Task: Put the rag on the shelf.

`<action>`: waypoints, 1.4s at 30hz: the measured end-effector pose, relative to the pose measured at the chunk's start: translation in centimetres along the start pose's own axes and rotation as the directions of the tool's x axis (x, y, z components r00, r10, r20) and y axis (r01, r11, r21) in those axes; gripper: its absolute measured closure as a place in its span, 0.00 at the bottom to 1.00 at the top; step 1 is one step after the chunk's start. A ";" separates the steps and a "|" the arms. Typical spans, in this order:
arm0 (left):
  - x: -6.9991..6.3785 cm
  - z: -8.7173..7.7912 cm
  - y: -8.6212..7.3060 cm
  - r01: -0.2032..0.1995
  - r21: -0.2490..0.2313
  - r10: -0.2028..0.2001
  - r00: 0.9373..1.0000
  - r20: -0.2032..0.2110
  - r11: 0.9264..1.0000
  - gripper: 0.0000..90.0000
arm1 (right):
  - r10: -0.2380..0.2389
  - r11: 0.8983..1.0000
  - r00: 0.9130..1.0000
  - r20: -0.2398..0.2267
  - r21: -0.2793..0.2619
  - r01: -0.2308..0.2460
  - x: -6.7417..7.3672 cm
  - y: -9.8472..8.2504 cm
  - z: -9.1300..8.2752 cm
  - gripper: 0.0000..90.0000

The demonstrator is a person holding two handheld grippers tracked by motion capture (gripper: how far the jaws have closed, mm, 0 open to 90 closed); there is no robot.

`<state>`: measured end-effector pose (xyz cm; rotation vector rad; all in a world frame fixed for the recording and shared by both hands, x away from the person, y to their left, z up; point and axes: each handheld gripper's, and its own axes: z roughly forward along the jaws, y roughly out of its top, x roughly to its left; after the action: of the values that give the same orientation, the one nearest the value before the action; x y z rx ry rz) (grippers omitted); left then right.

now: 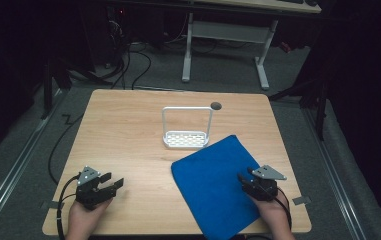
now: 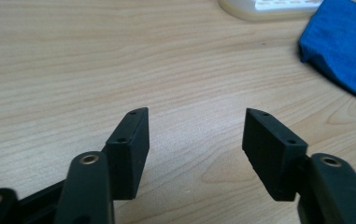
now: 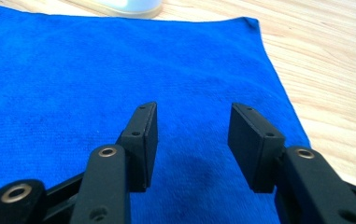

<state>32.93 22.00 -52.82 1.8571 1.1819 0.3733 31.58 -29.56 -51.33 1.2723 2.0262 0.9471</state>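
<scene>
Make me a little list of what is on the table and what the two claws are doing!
table: light wood, with a small dark round hole near the far edge
cloth: blue cloth, lying flat on the right side, one corner over the near edge
rack: white rack with a tall handle, just behind the cloth
left claw: left claw open, over bare wood, holding nothing
right claw: right claw open, above the cloth, nothing between its jaws

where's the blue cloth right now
In the high view the blue cloth lies flat on the table's near right part, just in front of the white rack, with the right gripper over its right edge.
</scene>
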 end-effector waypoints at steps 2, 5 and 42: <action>-0.1 0.1 0.0 -0.013 0.001 0.013 1.000 0.000 1.000 0.51 | -0.020 1.000 1.000 -0.001 -0.003 0.020 0.0 0.1 0.1 0.59; -0.5 0.3 0.2 -0.024 -0.004 0.024 1.000 0.002 1.000 0.51 | -0.015 1.000 1.000 -0.018 0.003 0.015 0.0 -0.1 0.1 0.59; -1.8 0.1 0.6 0.007 -0.025 -0.004 0.996 0.094 1.000 0.53 | -0.239 0.957 0.901 -0.362 0.066 0.281 9.4 1.4 2.6 1.00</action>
<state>32.39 20.33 -52.05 1.8291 1.1138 0.2931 30.55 -19.80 -52.57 0.8992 2.4879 0.9917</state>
